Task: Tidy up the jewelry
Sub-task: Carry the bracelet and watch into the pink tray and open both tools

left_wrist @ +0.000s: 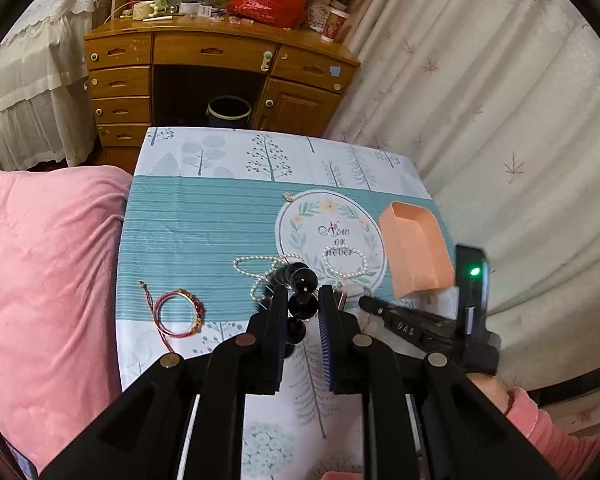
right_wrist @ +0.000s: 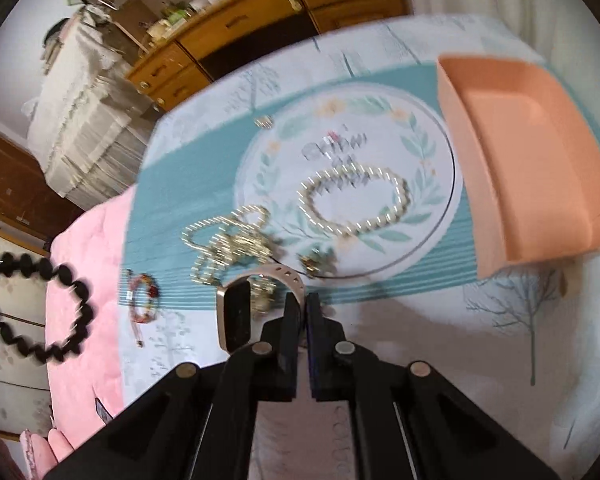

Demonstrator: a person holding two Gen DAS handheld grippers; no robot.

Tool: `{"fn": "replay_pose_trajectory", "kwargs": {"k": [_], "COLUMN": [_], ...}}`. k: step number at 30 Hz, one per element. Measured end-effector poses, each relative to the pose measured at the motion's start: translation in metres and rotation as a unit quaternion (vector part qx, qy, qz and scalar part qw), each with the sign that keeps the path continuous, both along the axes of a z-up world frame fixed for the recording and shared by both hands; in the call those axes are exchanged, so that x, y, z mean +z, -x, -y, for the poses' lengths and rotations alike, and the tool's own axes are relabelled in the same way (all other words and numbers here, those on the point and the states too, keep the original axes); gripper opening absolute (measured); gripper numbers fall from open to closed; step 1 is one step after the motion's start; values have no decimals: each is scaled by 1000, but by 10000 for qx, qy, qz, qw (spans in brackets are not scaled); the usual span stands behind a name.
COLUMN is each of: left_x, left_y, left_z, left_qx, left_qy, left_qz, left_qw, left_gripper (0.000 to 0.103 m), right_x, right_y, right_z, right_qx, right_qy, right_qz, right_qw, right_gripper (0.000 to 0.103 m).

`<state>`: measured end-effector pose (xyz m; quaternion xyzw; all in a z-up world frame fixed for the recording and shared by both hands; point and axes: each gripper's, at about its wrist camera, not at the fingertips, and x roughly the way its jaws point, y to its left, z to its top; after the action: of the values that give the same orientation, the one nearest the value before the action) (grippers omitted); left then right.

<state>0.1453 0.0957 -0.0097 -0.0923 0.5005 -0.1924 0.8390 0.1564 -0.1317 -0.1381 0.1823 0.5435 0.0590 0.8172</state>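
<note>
My left gripper (left_wrist: 300, 300) is shut on a black bead bracelet (left_wrist: 302, 304) and holds it above the table; the bracelet also shows hanging at the left of the right wrist view (right_wrist: 40, 304). My right gripper (right_wrist: 303, 304) is shut on the strap of a pink smartwatch (right_wrist: 236, 316) above the table. A pearl bracelet (left_wrist: 345, 262) (right_wrist: 354, 204) lies on the round print. A tangled pearl necklace (left_wrist: 256, 266) (right_wrist: 228, 240) lies left of it. A red string bracelet (left_wrist: 178, 312) (right_wrist: 143, 300) lies further left. An orange box (left_wrist: 416, 248) (right_wrist: 528, 160) stands open at the right.
The table wears a teal and white tree-print cloth (left_wrist: 204, 220). A small gold pendant (left_wrist: 287, 197) (right_wrist: 264, 122) lies by the round print's far edge. A pink blanket (left_wrist: 44, 280) borders the table's left side. A wooden desk (left_wrist: 216, 76) stands beyond; curtains (left_wrist: 500, 120) hang right.
</note>
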Motion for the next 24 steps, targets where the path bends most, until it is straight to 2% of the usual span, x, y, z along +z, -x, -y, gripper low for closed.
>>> {"fn": "replay_pose_trajectory", "kwargs": {"k": [3, 8, 15, 20, 24], "left_x": [8, 23, 37, 33, 21], "left_y": [3, 6, 1, -8, -18], "left_z": [9, 32, 92, 146, 189], "left_qx": [-73, -206, -457, -459, -410], "left_qy": [16, 429, 660, 803, 884], "left_qz": [1, 57, 208, 205, 119], "left_qw": [10000, 9989, 9966, 9955, 9952], "left_gripper": [12, 13, 13, 13, 13], "right_x": [27, 70, 115, 128, 127], "right_y": [6, 11, 8, -3, -17], "right_z": [5, 26, 89, 133, 164], "right_qx": [-78, -200, -431, -347, -43], "right_qy": [-12, 11, 123, 165, 274], "right_qz": [206, 552, 818, 808, 720], "right_qw": [9998, 9983, 9956, 9960, 9970], "right_gripper": [3, 3, 3, 3, 4]}}
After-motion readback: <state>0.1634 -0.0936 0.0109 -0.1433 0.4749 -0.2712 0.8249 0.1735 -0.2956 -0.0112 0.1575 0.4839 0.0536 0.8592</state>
